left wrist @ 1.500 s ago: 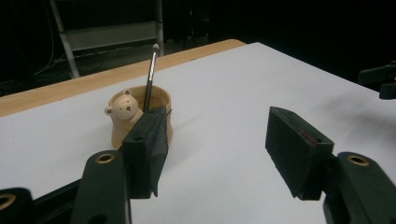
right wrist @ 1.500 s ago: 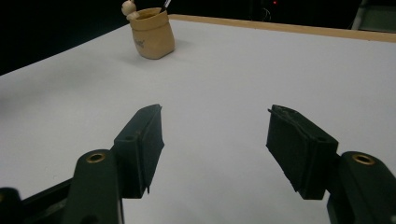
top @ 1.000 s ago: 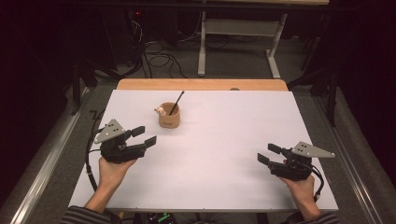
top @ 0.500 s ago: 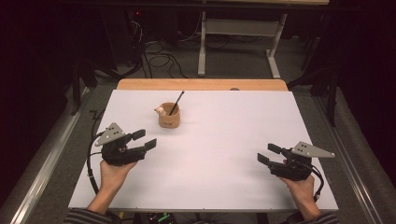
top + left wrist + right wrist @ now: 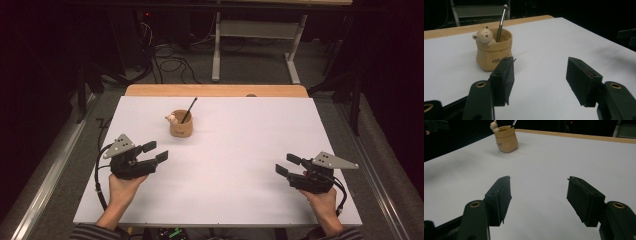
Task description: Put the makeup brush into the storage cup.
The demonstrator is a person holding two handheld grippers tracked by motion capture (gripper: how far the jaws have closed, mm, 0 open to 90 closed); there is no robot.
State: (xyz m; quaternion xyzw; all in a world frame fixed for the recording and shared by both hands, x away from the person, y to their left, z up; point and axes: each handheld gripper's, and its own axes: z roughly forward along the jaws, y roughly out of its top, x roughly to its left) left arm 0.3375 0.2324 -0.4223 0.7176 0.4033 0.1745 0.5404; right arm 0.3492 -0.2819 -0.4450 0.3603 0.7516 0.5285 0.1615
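my left gripper (image 5: pixel 155 152) sits low at the near left, jaws apart with nothing between them, pointing up and to the right. my right gripper (image 5: pixel 287 165) sits at the near right, jaws apart and empty, pointing left. both forearms come in from below.

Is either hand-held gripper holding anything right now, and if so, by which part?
Nothing is held. The left hand-held gripper and the right hand-held gripper both stand open and empty, apart from the bear-shaped pot with its brush.
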